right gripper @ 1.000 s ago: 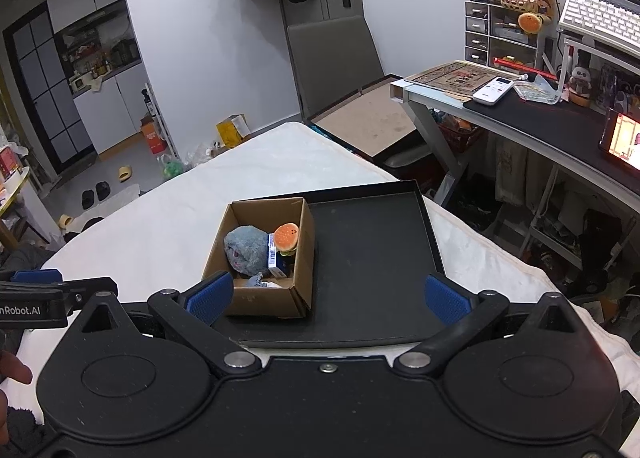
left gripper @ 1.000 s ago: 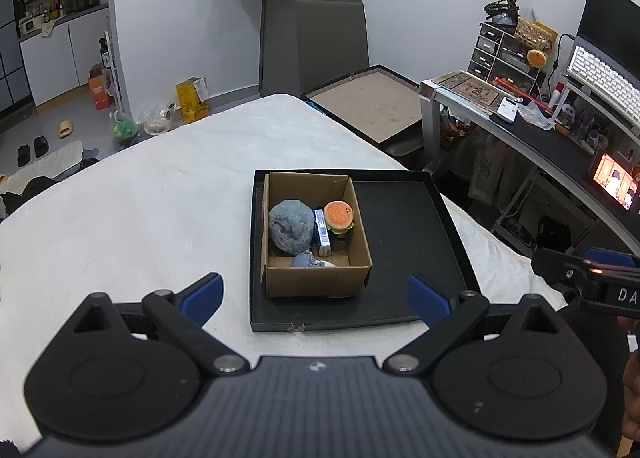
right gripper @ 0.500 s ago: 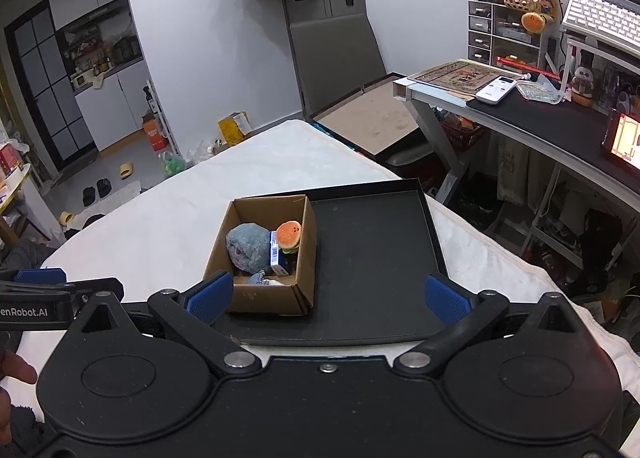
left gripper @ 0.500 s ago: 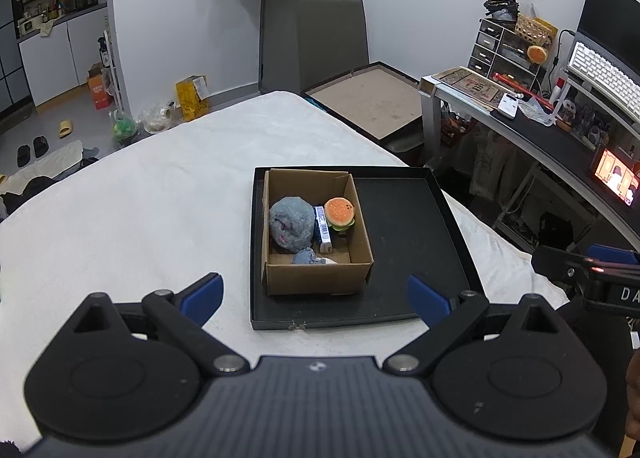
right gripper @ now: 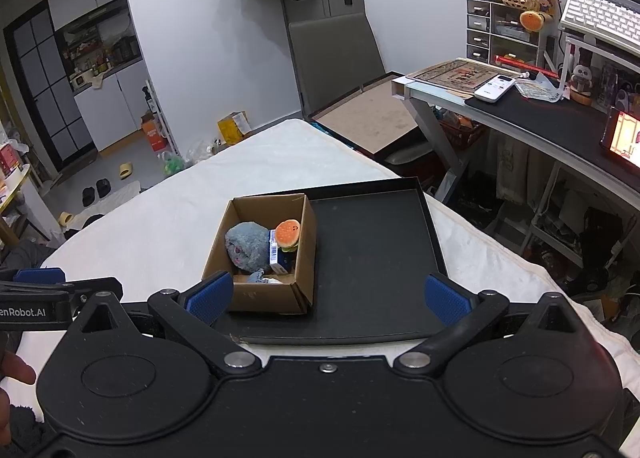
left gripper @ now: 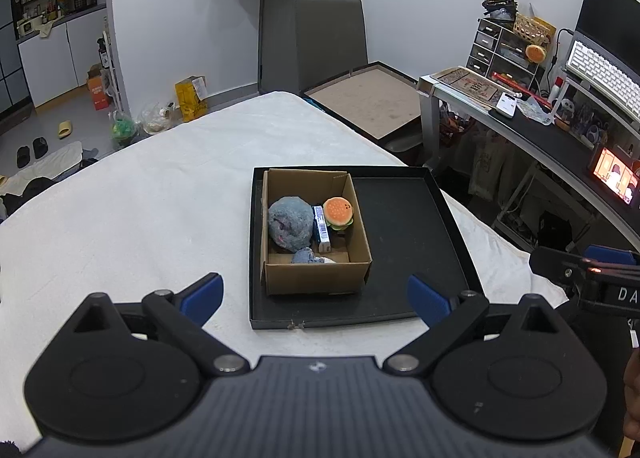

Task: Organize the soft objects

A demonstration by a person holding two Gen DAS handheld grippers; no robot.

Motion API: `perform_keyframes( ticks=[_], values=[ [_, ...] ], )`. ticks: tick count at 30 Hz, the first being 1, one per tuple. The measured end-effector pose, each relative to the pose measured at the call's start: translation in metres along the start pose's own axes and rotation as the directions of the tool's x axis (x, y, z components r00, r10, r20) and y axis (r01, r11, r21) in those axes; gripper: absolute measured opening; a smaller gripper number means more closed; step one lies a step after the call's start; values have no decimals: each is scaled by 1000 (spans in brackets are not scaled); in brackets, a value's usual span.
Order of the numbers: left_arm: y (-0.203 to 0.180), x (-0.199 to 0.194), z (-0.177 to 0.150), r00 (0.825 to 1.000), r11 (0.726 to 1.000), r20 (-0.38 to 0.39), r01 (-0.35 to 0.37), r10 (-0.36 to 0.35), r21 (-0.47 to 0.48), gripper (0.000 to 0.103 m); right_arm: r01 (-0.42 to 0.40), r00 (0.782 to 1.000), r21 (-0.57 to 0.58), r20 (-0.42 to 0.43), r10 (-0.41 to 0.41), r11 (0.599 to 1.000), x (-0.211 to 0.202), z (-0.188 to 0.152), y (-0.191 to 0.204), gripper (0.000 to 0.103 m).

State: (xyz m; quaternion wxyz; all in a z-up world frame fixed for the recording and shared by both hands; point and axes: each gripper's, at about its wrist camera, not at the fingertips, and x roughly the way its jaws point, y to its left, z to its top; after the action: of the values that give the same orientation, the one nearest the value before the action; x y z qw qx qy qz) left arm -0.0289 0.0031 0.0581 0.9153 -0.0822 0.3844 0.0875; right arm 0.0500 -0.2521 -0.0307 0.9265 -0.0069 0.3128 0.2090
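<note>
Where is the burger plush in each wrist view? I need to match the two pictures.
Left wrist: burger plush sits just right of centre, against the right wall of the cardboard box.
Right wrist: burger plush sits left of centre, at the far right corner of the box.
Shared landmark: the black tray holding the box, which stands in its left half.

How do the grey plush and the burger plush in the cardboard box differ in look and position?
The grey plush is a large, shaggy, plain blue-grey lump; the burger plush is much smaller, with an orange bun and a green layer. The grey plush fills the box's left side; the burger plush sits against the right wall, a blue-and-white packet between them. Both lie inside the cardboard box, untouched by either gripper.
</note>
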Motion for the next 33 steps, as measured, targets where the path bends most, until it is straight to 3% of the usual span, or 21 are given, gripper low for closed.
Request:
perform_keyframes(
  ticks=[33],
  values=[
    [-2, -1, -1, 1000, 1000, 13, -9, 9, -6, 98, 10, 1000, 6, -3, -10, 1000, 4, -2, -2, 103]
  ],
)
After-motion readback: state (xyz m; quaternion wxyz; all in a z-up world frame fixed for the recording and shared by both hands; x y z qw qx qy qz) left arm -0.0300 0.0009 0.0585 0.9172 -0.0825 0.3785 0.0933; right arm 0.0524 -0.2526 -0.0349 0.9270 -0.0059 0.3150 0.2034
